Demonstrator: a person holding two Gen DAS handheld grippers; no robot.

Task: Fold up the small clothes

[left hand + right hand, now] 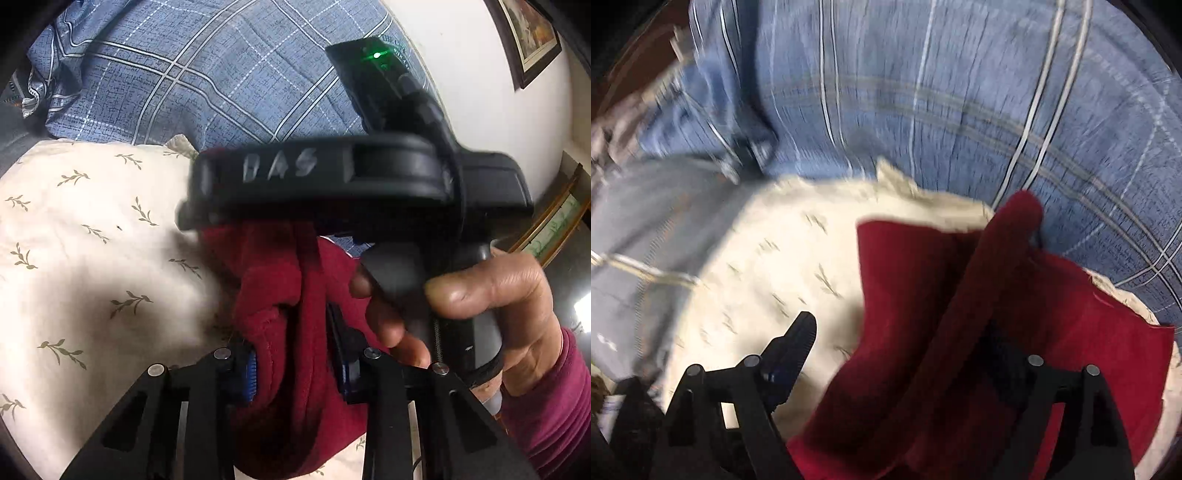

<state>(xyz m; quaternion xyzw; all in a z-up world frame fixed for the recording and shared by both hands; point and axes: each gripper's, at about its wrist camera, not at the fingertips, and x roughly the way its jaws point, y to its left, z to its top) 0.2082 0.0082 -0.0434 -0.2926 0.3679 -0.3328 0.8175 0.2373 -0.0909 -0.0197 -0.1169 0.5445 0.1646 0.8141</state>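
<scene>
A dark red fleece garment (291, 350) lies bunched on a cream cloth with a leaf print (74, 258). My left gripper (299, 365) has a thick fold of the red garment between its two fingers and is shut on it. The right gripper's black body (332, 184), held by a hand (491, 295), crosses just in front of it. In the right wrist view the red garment (923, 295) drapes over the right finger. My right gripper (912, 343) is open, its left finger (798, 339) bare over the cream cloth (768, 266).
A blue plaid bedcover (192, 74) lies beyond the cream cloth and also shows in the right wrist view (960, 110). A white wall with framed pictures (532, 37) is at the far right. The right wrist view is motion-blurred.
</scene>
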